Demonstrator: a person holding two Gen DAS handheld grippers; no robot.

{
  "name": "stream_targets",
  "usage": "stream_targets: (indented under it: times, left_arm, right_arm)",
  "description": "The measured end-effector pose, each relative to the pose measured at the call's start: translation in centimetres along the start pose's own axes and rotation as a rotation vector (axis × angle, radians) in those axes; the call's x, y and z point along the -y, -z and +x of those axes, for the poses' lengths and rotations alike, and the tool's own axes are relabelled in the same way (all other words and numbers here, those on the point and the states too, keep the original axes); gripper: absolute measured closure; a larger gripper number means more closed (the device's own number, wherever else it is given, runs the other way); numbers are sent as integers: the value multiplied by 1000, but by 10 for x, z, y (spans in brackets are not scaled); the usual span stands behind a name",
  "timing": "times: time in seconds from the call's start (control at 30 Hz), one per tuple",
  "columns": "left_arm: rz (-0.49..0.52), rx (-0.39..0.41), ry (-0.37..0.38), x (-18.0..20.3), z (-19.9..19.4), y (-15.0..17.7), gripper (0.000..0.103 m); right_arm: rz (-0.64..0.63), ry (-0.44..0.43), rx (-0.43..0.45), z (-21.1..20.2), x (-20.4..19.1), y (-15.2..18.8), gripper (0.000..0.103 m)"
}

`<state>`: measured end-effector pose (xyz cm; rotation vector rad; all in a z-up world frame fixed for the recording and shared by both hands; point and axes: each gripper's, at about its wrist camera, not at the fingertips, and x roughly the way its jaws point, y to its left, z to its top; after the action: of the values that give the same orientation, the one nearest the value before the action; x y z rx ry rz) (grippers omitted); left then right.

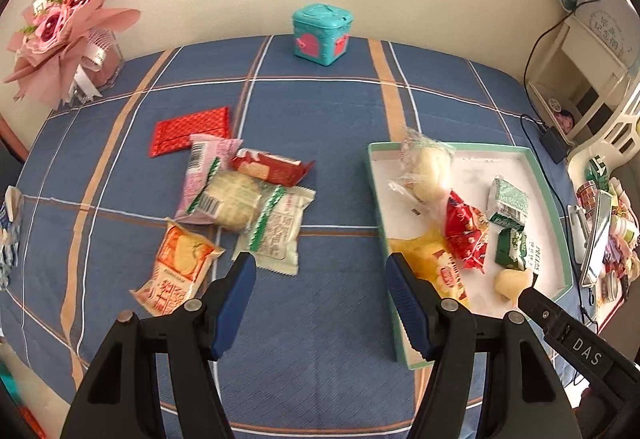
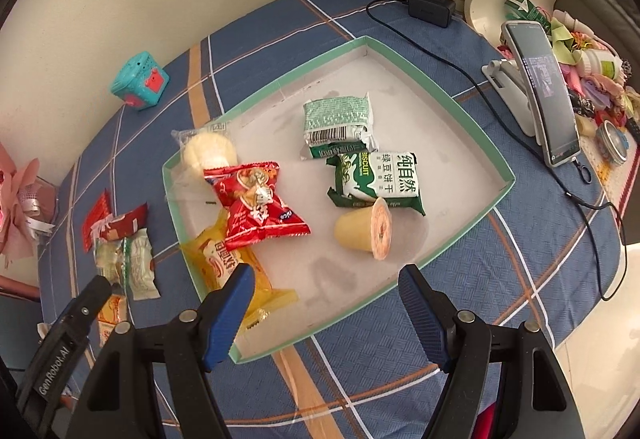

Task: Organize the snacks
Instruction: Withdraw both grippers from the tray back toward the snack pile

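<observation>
Black tool (image 1: pixel 320 271), ribbed blue pads (image 1: pixel 236 303)

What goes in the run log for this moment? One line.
left gripper: open, empty | right gripper: open, empty | green-rimmed white tray: six snacks inside | blue plaid tablecloth: loose snack packets remain

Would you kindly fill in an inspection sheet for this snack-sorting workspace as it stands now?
Surface: blue plaid cloth, flat.
Job's things: tray holds two green biscuit packs, red pack, yellow pack, jelly cup, wrapped bun; loose snack pile left of it.
Clutter: teal box, bouquet, phone on stand.
Grippers: left gripper and right gripper open, empty.
Cables: black charger lead beside tray.
Surroundings: cream wall, white shelf.
</observation>
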<state>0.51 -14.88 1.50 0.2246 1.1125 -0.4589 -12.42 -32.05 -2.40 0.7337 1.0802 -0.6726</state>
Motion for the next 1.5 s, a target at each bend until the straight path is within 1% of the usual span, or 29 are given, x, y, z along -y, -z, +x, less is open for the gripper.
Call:
stream_targets:
  times: [0.37,0.63,0.7,0.73,0.83,0.87,0.9,0.97,1.17,1.27,1.5]
  left_arm:
    - [-14,-6,-12,-11,1,0,35]
    - [-9,-11,-26,-12,4,0,34]
    - [-8,-9,-36,-13,6,0,23]
    - [-11,-5,-41,-14,6,0,11]
    - [-18,10,-54,-17,8,-1,10]
    - [-20,14,-56,-19,8,-1,10]
    - [-22,15,-58,-20,9,-2,9]
    - [-33,14,-60,-23,12,-2,3]
    - [-62,26,-53,-30,16,-3,3]
    - [-67,34,-45,-32,16,-4,3]
    - [-94,30,-4,-43,25,-5,3]
  right_arm:
    - [-37,-3,-7,3,-16,8,26]
    - [-41,4,-11,5,-16,7,25]
    - [-44,11,-13,7,-16,7,22]
    - [-47,15,-12,8,-17,7,17]
    - [-56,29,1,9,-18,7,2]
    - [-58,33,4,9,-18,7,0]
    - [-59,36,5,9,-18,7,0]
    - [-61,38,2,10,-18,7,0]
    - [-80,32,9,13,-21,7,0]
    - [-77,7,9,14,-21,7,0]
    - [-95,-12,-9,21,-30,9,0]
